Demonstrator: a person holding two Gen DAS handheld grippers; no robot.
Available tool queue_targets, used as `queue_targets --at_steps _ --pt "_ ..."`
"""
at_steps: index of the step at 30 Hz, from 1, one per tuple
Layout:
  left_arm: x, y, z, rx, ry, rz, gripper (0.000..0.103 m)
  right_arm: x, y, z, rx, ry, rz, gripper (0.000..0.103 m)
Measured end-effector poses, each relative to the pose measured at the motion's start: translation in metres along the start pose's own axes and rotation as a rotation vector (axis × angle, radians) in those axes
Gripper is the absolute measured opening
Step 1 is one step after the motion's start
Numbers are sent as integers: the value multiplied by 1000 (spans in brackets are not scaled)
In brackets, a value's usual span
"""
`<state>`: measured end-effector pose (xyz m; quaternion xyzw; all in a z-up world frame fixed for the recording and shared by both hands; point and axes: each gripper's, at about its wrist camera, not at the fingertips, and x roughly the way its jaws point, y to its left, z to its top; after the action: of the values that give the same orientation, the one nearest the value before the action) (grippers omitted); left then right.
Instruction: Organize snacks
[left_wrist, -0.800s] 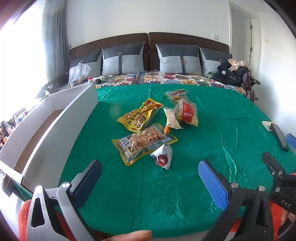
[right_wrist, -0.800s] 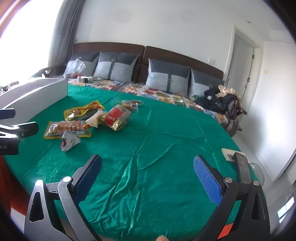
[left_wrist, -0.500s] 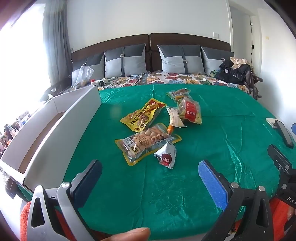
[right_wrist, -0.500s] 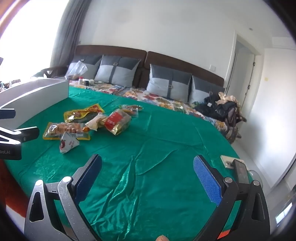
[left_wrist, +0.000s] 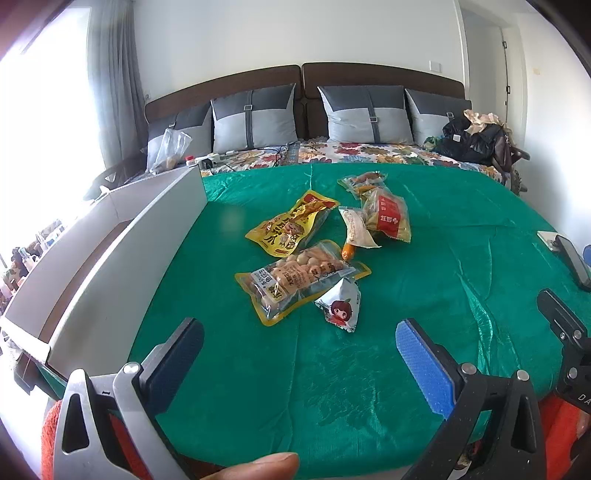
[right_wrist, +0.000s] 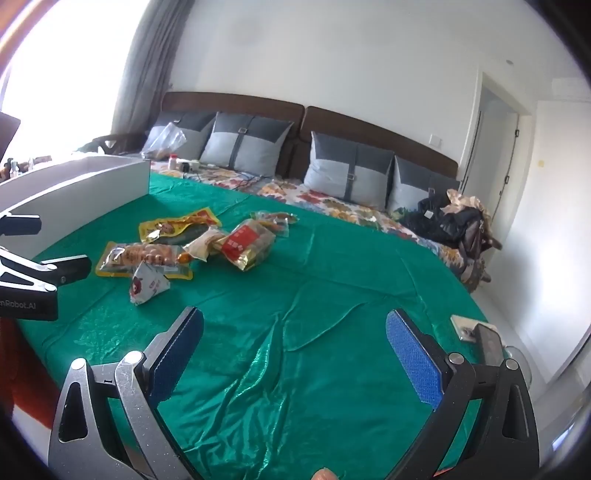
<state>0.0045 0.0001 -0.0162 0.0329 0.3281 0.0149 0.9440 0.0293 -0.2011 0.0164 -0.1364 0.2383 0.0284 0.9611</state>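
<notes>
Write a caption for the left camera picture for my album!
Open left gripper hovers over the green cloth, facing a pile of snack packets beside a white box.

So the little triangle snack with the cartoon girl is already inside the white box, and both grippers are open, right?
Not quite. The triangle snack isn't in the white box; the left wrist view shows it lying on the green cloth, touching the peanut packet. The rest holds: the left gripper and right gripper are both open and hold nothing.
</notes>
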Motion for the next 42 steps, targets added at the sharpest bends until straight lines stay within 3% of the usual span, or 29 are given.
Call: queue_targets --at_steps 42 --pt "9 -1 -5 12 12 16 103 11 1 -5 29 15 26 101"
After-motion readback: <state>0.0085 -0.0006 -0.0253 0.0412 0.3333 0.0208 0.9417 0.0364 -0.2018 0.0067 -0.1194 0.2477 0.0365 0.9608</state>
